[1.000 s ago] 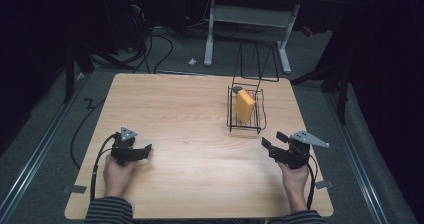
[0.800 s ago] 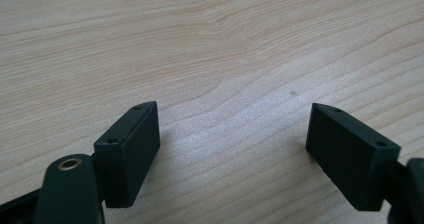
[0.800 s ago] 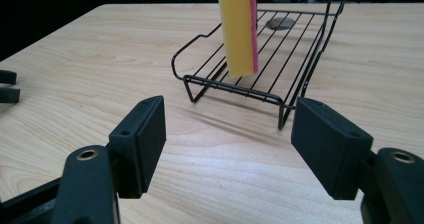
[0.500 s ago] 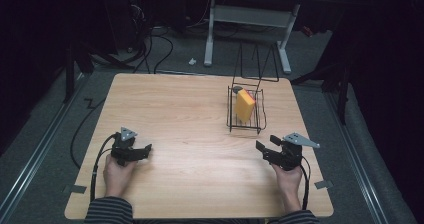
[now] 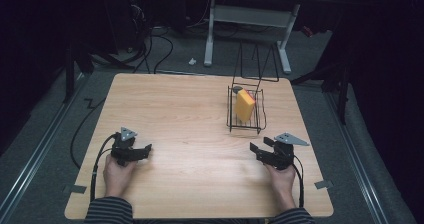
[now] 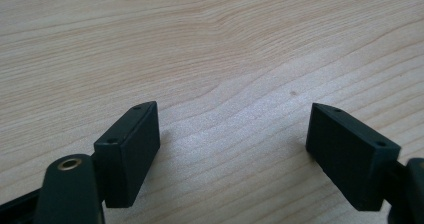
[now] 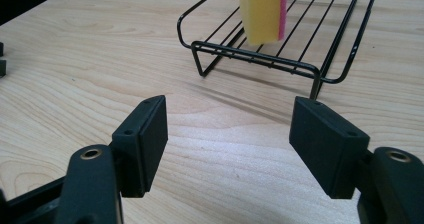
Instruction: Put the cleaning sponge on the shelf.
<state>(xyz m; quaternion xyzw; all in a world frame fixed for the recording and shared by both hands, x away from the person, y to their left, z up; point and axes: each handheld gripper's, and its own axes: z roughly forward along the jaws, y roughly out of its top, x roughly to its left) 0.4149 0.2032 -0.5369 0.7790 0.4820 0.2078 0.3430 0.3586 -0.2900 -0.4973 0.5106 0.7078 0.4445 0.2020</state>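
Note:
A yellow sponge (image 5: 244,105) with a pink face stands on edge in a black wire rack (image 5: 245,129) at the right of the wooden table (image 5: 190,109). My right gripper (image 5: 259,145) sits low over the table just in front of the rack, pointing left. The right gripper view has its jaws (image 7: 227,129) apart with only bare wood between them, facing the rack (image 7: 255,54) and sponge (image 7: 262,11). These jaws have just closed a little. My left gripper (image 5: 145,150) rests at the front left, and its jaws (image 6: 232,134) stand wide over bare wood.
A tall wire handle (image 5: 257,64) rises behind the rack. A white desk frame (image 5: 250,19) and cables (image 5: 150,39) lie on the floor beyond the table's far edge. Metal rails (image 5: 35,149) run along both sides.
My right hand has come down and shifted left, nearer the rack's front end. The left hand has stayed where it was.

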